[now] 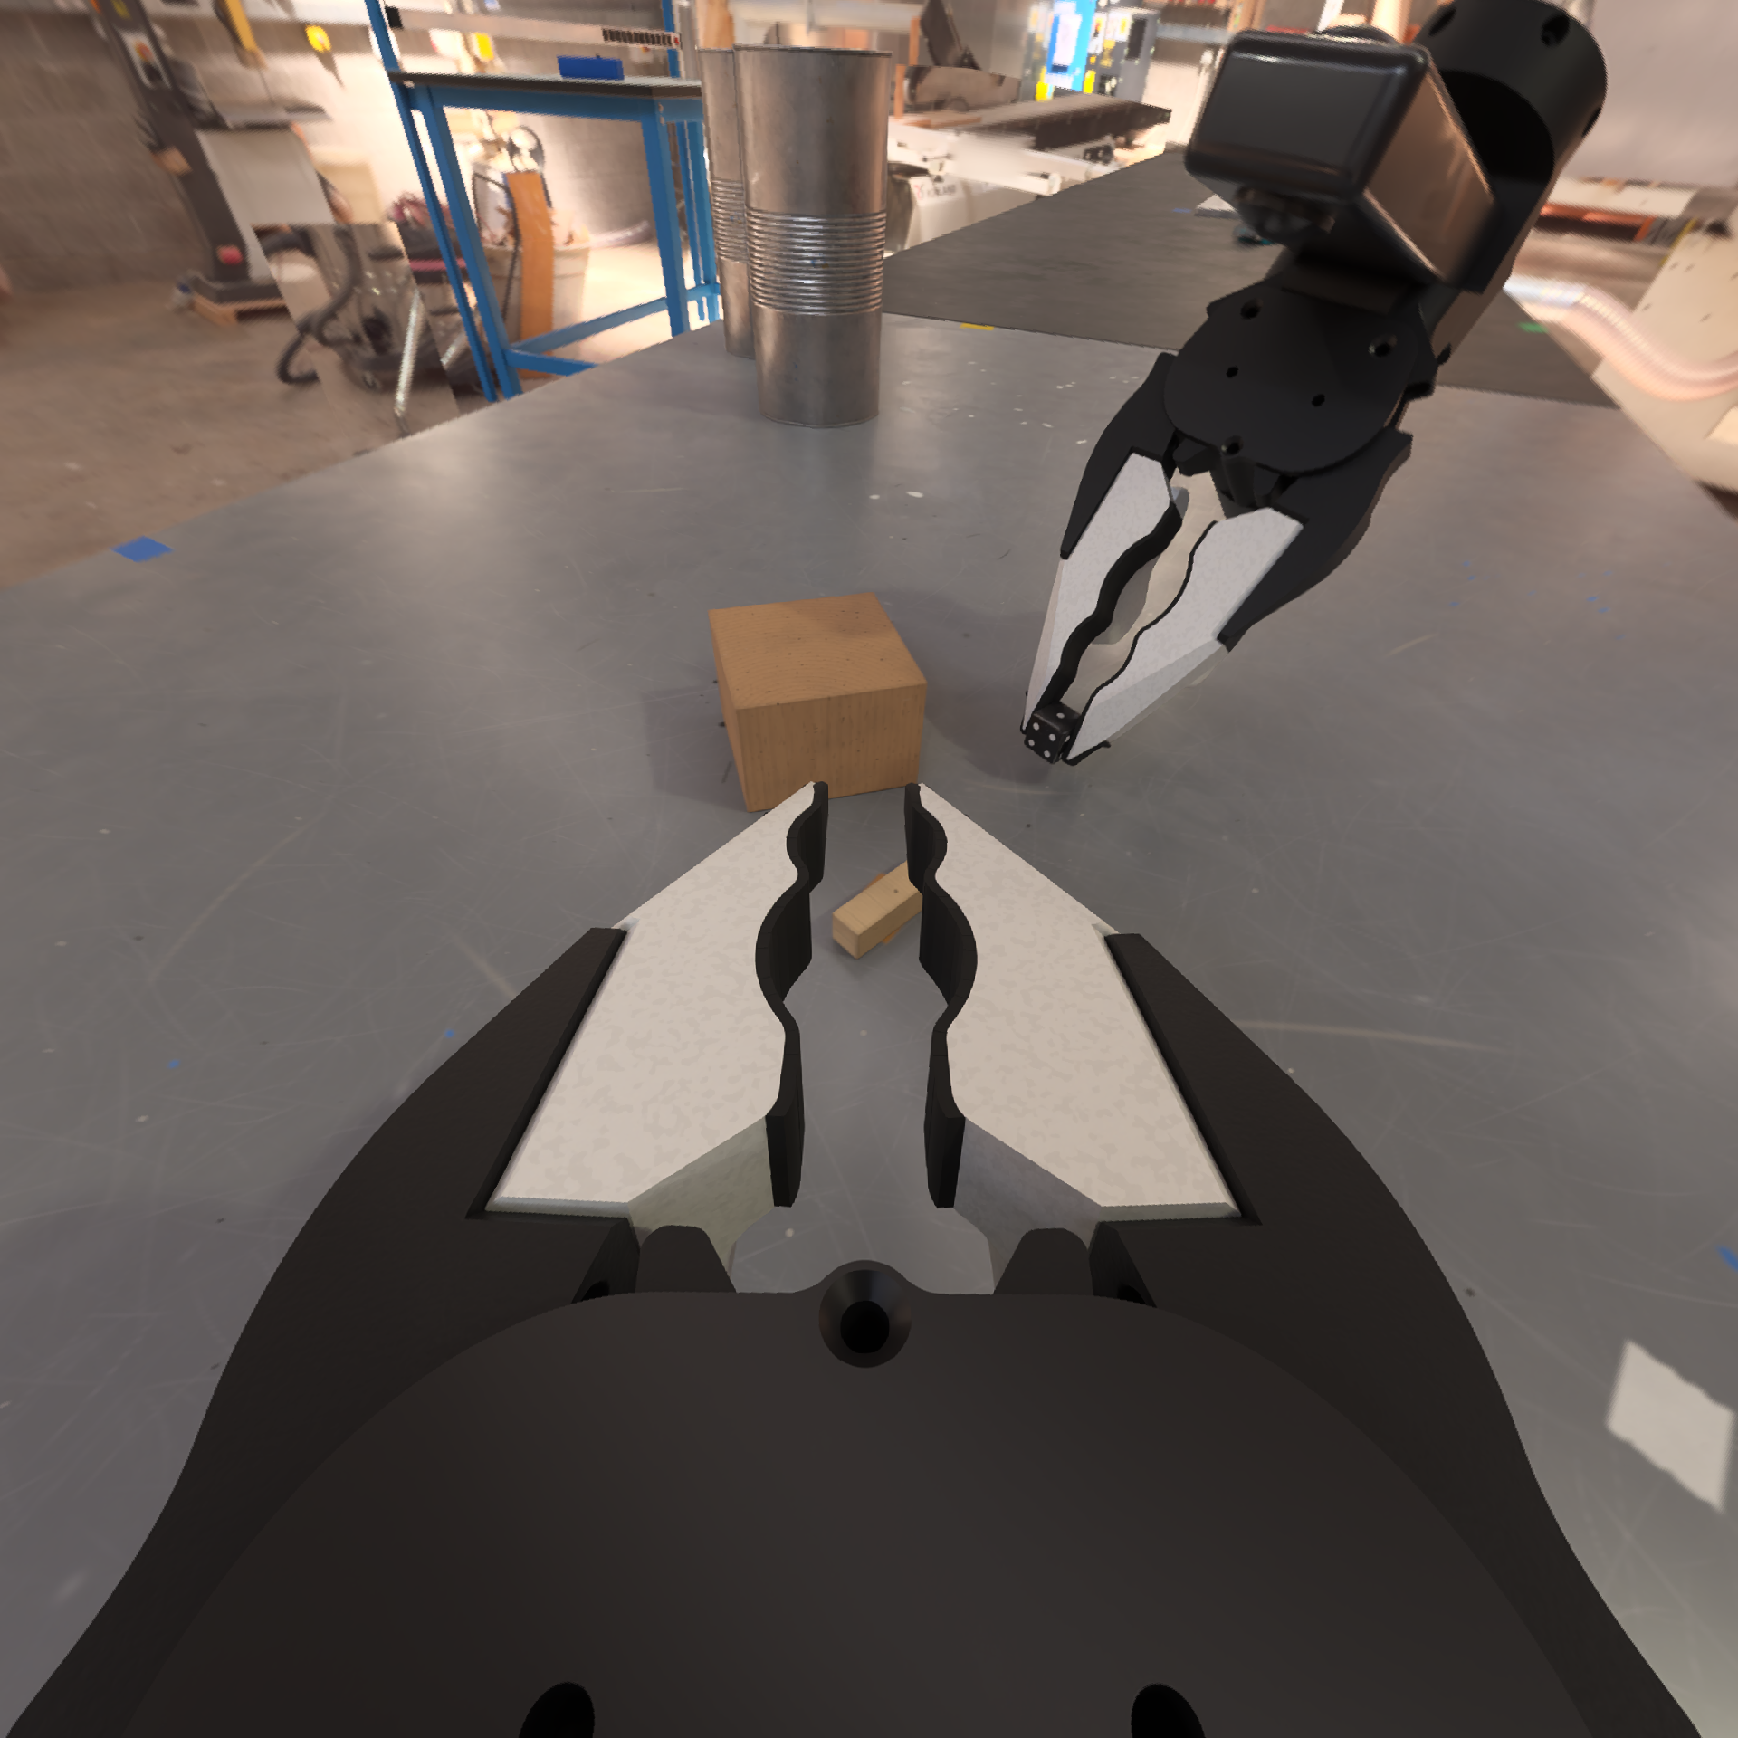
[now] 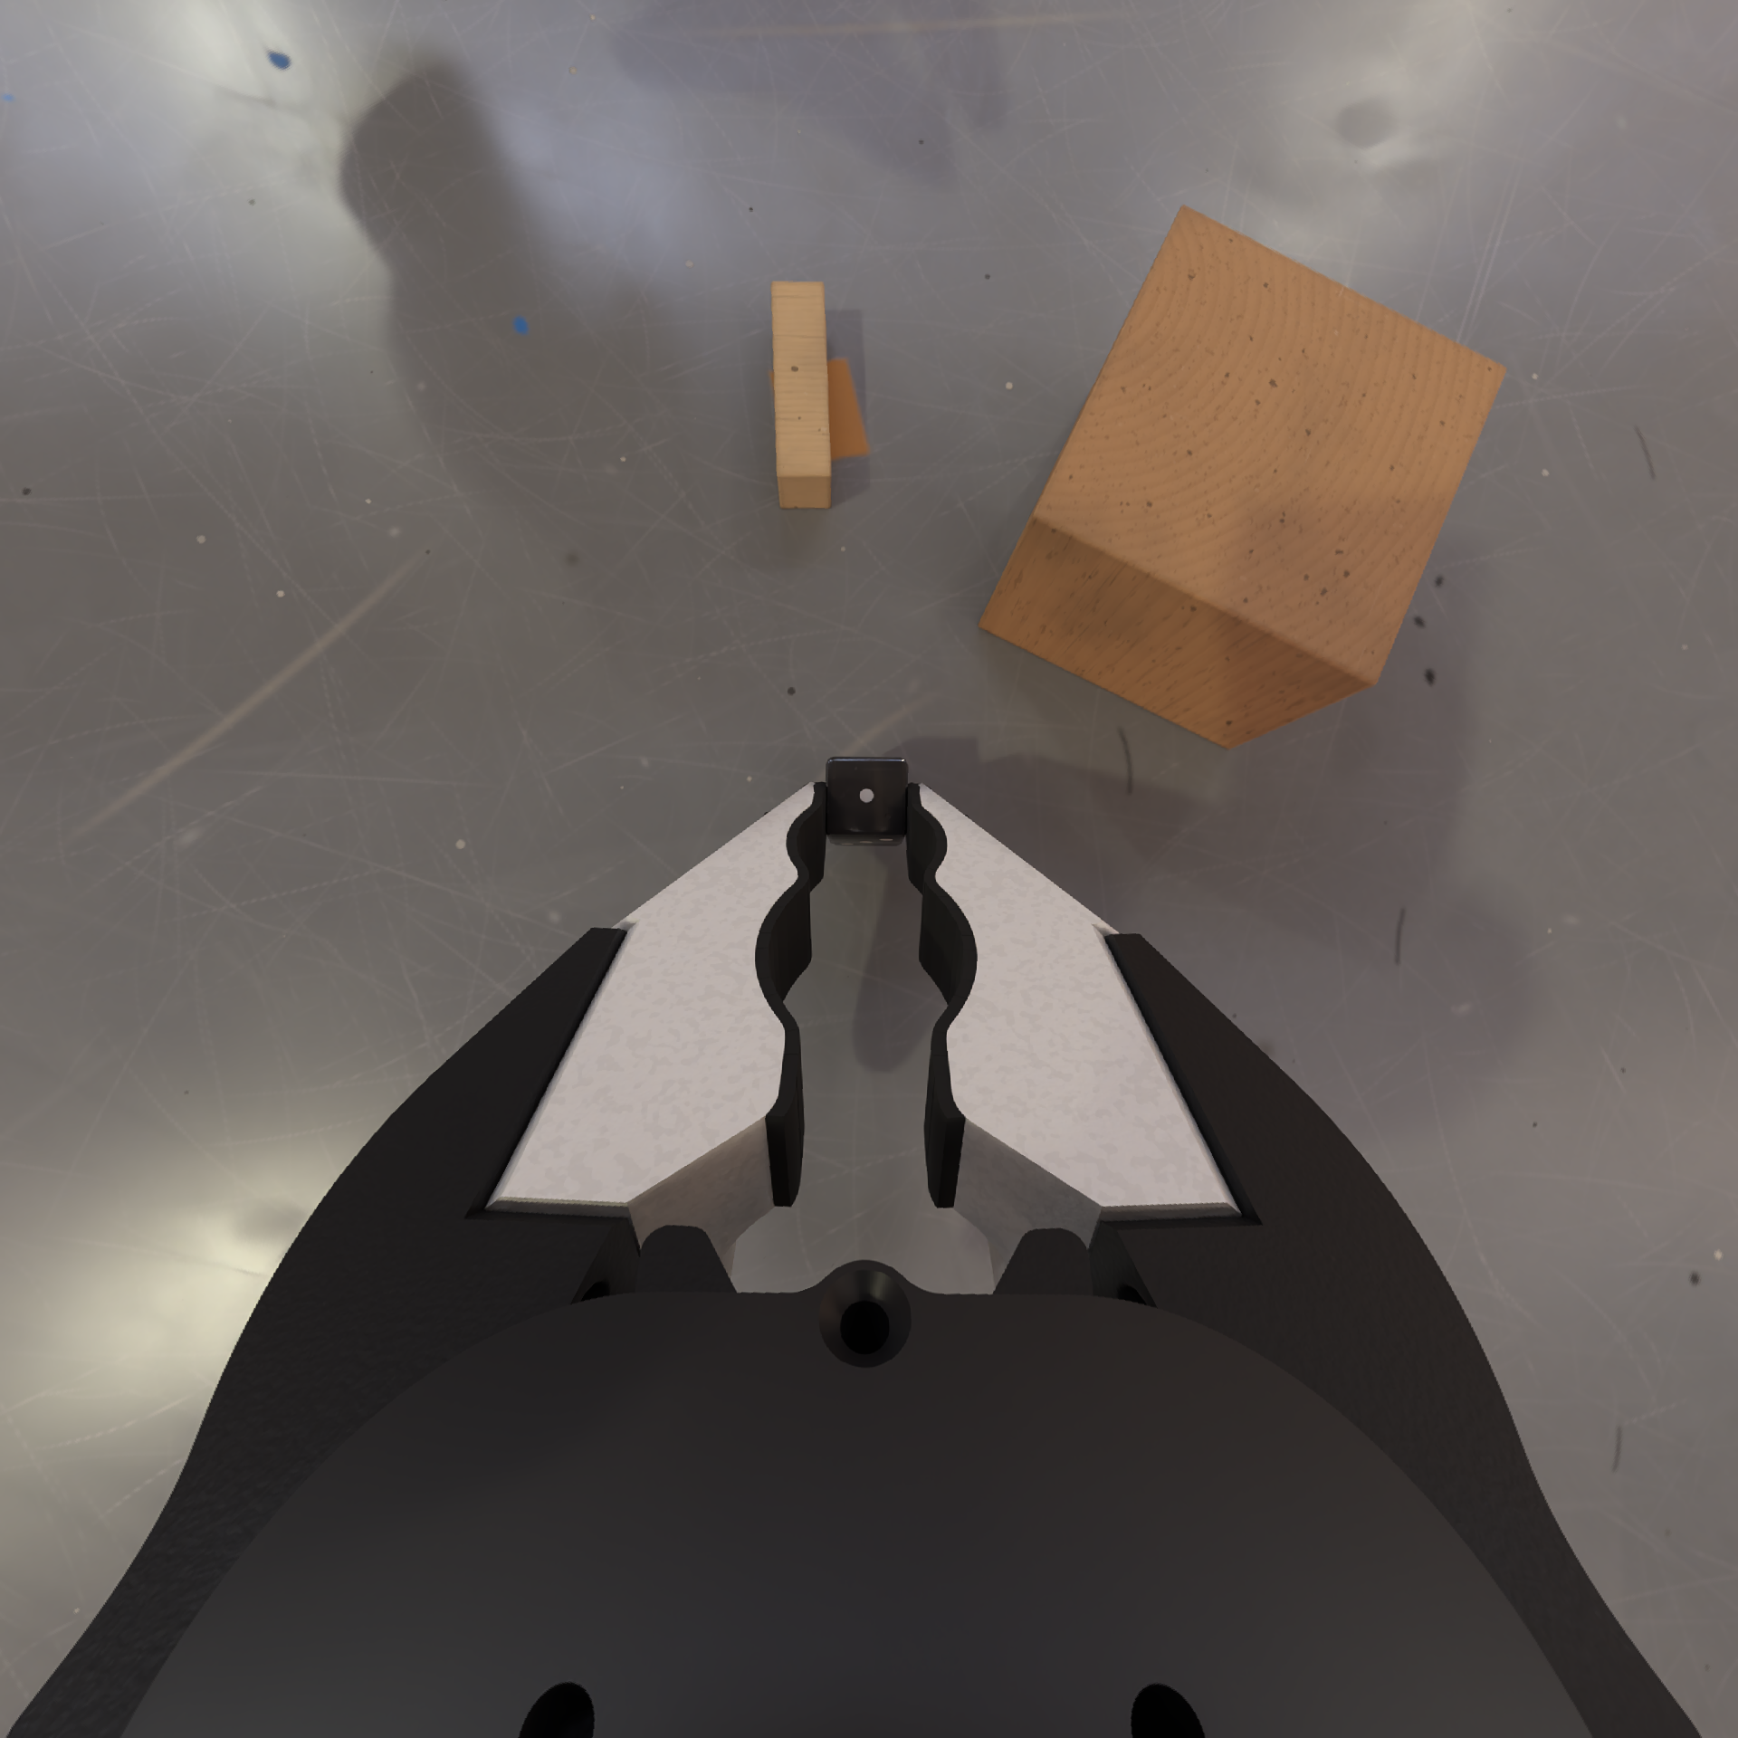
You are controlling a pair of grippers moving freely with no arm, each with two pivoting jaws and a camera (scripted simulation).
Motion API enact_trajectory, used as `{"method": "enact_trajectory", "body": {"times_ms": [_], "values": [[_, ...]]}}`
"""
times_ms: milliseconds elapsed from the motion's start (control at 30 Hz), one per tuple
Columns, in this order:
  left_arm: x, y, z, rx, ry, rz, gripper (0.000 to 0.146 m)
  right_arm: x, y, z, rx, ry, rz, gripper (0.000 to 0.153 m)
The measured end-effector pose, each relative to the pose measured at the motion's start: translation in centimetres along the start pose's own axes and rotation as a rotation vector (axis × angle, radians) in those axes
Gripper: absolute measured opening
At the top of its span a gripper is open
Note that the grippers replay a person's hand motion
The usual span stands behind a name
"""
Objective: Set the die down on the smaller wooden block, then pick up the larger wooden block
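Pinching the black die (image 2: pixel 865 799) at the very ends of its fingers, the right gripper (image 2: pixel 865 795) is clamped on it with only the tips holding; from the left wrist view the same gripper (image 1: pixel 1058 743) hangs low over the grey table (image 1: pixel 376 752), to the right of the larger wooden block (image 1: pixel 818 696). A hold that far out on the tips looks easy to lose: any twist or knock on the way could let the die rotate or drop.

The left gripper (image 1: pixel 865 799) has its jaws apart, holding nothing, and its fingers frame the smaller wooden block (image 1: pixel 875 912) from above, with the larger block just beyond the tips. If it lingers there, the two grippers may collide as the die comes across.

In the right wrist view the smaller wooden block (image 2: pixel 801 395) lies ahead of the die, narrow and long, with a thin darker piece (image 2: pixel 846 409) showing along its right side; whether that is part of it I cannot tell. Its top face is a slim target, so a die released slightly off centre or tilted would likely roll off onto the table. The larger wooden block (image 2: pixel 1251 470) sits to the right of the path, near enough that a wide swing could clip its corner. Two metal cans (image 1: pixel 809 226) stand far off, out of the way.
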State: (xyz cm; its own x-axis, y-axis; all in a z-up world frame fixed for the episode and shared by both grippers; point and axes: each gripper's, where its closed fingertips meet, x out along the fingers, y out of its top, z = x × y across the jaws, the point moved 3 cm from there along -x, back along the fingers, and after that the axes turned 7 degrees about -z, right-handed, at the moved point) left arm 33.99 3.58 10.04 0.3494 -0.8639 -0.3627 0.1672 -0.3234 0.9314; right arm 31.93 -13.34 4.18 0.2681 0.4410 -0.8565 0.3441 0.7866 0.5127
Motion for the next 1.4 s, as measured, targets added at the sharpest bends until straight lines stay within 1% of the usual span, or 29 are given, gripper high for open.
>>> {"method": "enact_trajectory", "body": {"times_ms": [100,200,267,467,600,633,700,767,833,900,1000,1067,1133,1233,1333,1400], "values": [[-0.3,-0.1,-0.1,0.041,0.023,0.015,0.016,0.1,0.7,0.1,-0.013,0.014,0.007,0.016],[-0.7,0.2,-0.5,0.037,0.055,0.073,0.015,-0.8,3.0,-0.5,-0.021,0.055,0.139,0.016],[-1.0,0.2,-1.1,0.018,0.088,0.094,0.014,-0.6,4.6,-0.9,-0.023,0.053,0.162,0.016],[-1.6,0.3,-2.1,0.000,0.155,0.126,0.013,3.4,7.9,-1.5,-0.015,0.095,0.074,0.016],[-2.0,0.4,-2.4,-0.015,0.173,0.160,0.013,4.8,8.4,-1.2,-0.012,0.075,-0.007,0.016],[-2.1,0.4,-2.4,-0.017,0.172,0.164,0.013,4.8,8.5,-1.2,-0.009,0.080,-0.003,0.024],[-2.1,0.4,-2.5,-0.017,0.171,0.167,0.013,4.6,8.6,-1.2,0.011,0.096,0.038,0.027],[-2.1,0.4,-2.5,-0.014,0.167,0.164,0.013,4.3,8.4,-1.1,0.020,0.103,0.035,0.031],[-2.0,0.4,-2.4,-0.004,0.165,0.160,0.013,3.2,8.5,-0.3,0.028,0.052,0.061,0.038],[-2.0,0.3,-2.2,0.008,0.164,0.156,0.013,1.5,8.6,1.4,0.107,-0.017,0.138,0.045],[-1.9,0.3,-2.1,0.023,0.163,0.149,0.013,-0.4,7.8,4.9,0.290,-0.167,0.201,0.075],[-1.8,0.3,-2.0,0.029,0.159,0.144,0.013,-0.1,6.8,6.3,0.375,-0.199,0.148,0.091],[-1.8,0.3,-2.0,0.033,0.158,0.142,0.013,0.9,6.2,6.6,0.407,-0.197,0.080,0.101],[-1.8,0.2,-2.0,0.037,0.167,0.144,0.013,2.5,5.6,6.3,0.393,-0.212,-0.007,0.103],[-1.8,0.2,-2.0,0.039,0.163,0.139,0.013,3.4,5.2,6.4,0.373,-0.238,-0.085,0.099],[-1.8,0.2,-2.0,0.044,0.163,0.137,0.013,3.8,5.2,6.6,0.378,-0.218,-0.093,0.094]]}}
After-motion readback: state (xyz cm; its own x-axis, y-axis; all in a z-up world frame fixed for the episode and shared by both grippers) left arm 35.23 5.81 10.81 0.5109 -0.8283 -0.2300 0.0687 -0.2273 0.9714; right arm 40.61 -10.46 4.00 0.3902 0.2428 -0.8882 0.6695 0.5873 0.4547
